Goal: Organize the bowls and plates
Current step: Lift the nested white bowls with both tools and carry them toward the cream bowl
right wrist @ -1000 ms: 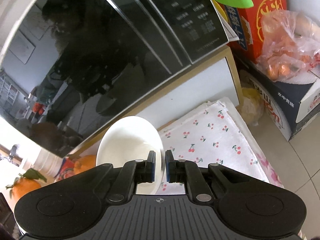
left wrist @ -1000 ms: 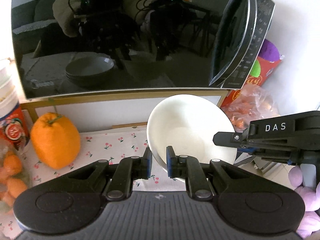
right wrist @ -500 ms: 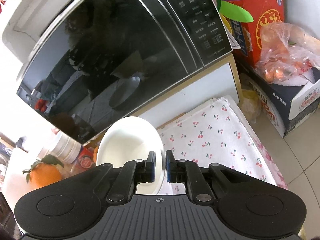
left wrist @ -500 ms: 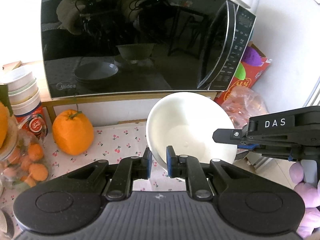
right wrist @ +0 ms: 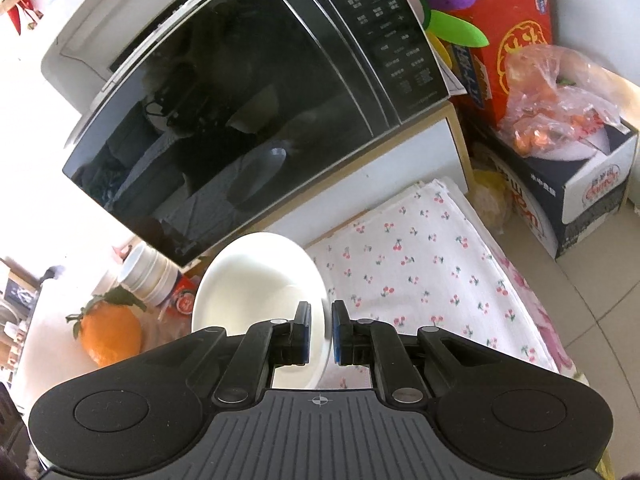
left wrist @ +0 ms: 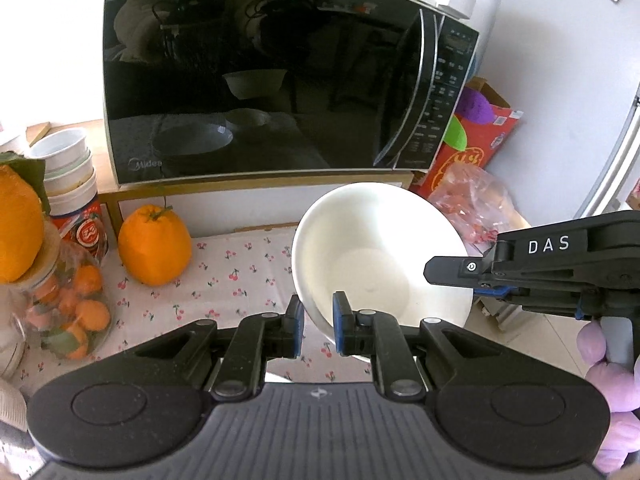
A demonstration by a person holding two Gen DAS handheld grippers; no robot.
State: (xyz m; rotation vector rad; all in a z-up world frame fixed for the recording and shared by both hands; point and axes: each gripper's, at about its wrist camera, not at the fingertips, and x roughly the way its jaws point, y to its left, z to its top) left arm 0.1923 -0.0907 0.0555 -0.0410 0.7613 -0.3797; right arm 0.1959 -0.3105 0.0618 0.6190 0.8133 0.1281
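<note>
A white bowl (left wrist: pixel 380 248) hangs tilted above the cherry-print cloth (left wrist: pixel 240 280), in front of the microwave. My left gripper (left wrist: pixel 316 324) is shut on its near-left rim, one pad inside and one outside. My right gripper (left wrist: pixel 432 274) reaches in from the right and pinches the opposite rim. In the right wrist view the same bowl (right wrist: pixel 256 280) sits left of centre, with the right gripper (right wrist: pixel 320 332) shut on its right rim. The dark microwave door mirrors the lifted bowl and a stack of dishes lower down.
A black microwave (left wrist: pixel 260 80) on a wooden stand fills the back. An orange (left wrist: pixel 154 248), a jar of small oranges (left wrist: pixel 68 312) and stacked cups (left wrist: pixel 72 184) stand at the left. A red box (left wrist: pixel 476 148) and plastic bag (left wrist: pixel 476 204) stand at the right. A purple-gloved hand (left wrist: pixel 612 360) holds the right gripper.
Both grippers have drawn back from the microwave and risen with the bowl held between them. The whole microwave front and more of the left-hand clutter now show.
</note>
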